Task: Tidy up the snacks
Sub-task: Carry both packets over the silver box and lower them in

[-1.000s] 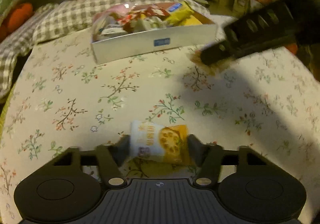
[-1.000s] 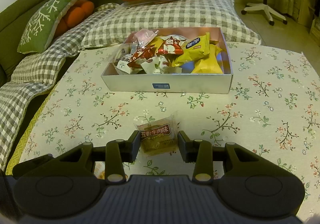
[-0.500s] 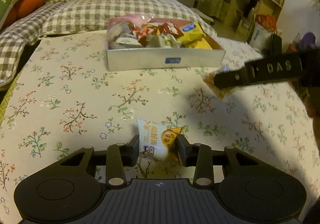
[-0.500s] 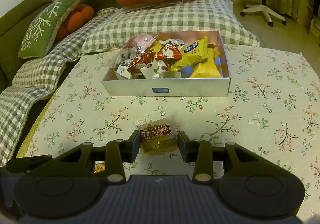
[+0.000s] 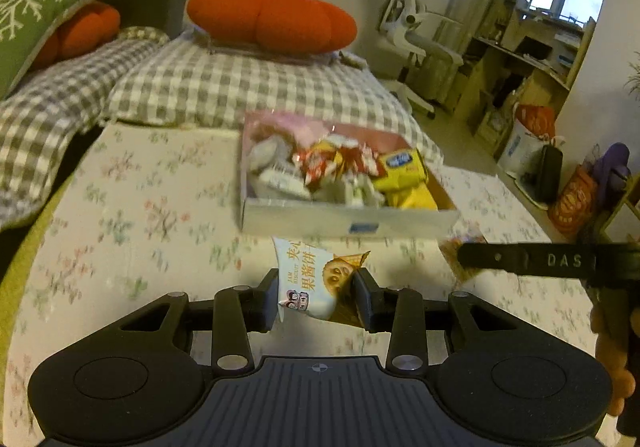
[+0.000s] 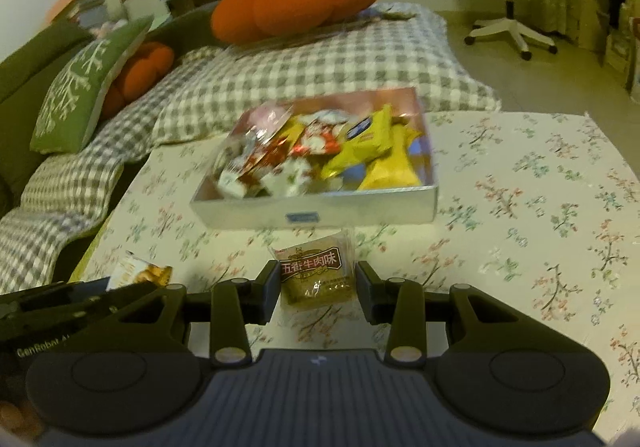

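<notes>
Two packets are gripped: left tool point(image 5: 316, 293) squeezes the biscuit packet point(image 5: 310, 279), right tool point(image 6: 316, 285) the beef snack point(image 6: 316, 273). Both hang before the box point(image 6: 316, 215); next, carry them over its wall and release.

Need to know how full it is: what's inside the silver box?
The silver box holds a heap of wrapped snacks: yellow packets on the right, red-and-white wrappers in the middle, pale ones at left. Whatever lies beneath the heap is covered.

I see a floral cloth point(image 6: 540, 207) covering the surface. A silver box point(image 6: 320, 209) of snacks point(image 6: 320, 151) sits directly on it, a checked blanket point(image 6: 320, 59) lying just beyond.
</notes>
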`<move>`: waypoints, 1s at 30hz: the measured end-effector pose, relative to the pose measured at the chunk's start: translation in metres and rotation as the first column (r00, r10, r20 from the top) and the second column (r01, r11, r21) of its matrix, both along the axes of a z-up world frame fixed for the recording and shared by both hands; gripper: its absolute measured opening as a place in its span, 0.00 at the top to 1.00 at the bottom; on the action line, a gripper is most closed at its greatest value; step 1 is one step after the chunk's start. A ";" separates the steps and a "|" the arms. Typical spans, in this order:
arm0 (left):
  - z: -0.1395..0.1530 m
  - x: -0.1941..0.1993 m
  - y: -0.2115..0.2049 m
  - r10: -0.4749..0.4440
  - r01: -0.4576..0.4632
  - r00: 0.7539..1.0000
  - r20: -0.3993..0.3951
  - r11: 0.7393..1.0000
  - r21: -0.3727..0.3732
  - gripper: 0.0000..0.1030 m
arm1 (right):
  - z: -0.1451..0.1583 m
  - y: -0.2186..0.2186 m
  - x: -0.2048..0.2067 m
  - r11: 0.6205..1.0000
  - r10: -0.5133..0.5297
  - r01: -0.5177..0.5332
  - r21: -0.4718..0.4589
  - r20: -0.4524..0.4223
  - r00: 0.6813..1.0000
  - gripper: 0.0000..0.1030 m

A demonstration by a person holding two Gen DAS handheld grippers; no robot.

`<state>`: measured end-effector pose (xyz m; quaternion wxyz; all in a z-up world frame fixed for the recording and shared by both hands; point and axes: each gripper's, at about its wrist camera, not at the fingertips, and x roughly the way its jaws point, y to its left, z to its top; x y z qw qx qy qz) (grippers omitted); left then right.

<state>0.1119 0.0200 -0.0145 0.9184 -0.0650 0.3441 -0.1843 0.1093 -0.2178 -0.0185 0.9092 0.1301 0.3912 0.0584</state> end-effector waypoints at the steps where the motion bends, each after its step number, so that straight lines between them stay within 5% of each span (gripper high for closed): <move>1: 0.002 0.007 -0.004 -0.008 0.008 1.000 0.006 1.000 -0.012 0.65 | 0.000 -0.003 0.003 1.000 -0.011 0.011 0.007 0.004 1.000 0.64; 15: 0.001 0.101 -0.060 -0.060 0.061 0.998 0.035 0.998 -0.021 0.65 | -0.016 -0.034 0.069 0.980 -0.081 0.076 0.184 0.020 0.997 0.64; 25: -0.031 0.125 -0.062 -0.074 0.074 0.997 0.019 0.997 -0.014 0.66 | -0.031 -0.016 0.090 0.985 -0.058 0.056 0.164 0.005 0.998 0.62; 30: -0.026 0.123 -0.050 -0.052 0.054 0.998 0.047 0.998 -0.042 0.43 | -0.025 -0.021 0.084 0.981 -0.094 0.088 0.173 0.025 0.995 0.54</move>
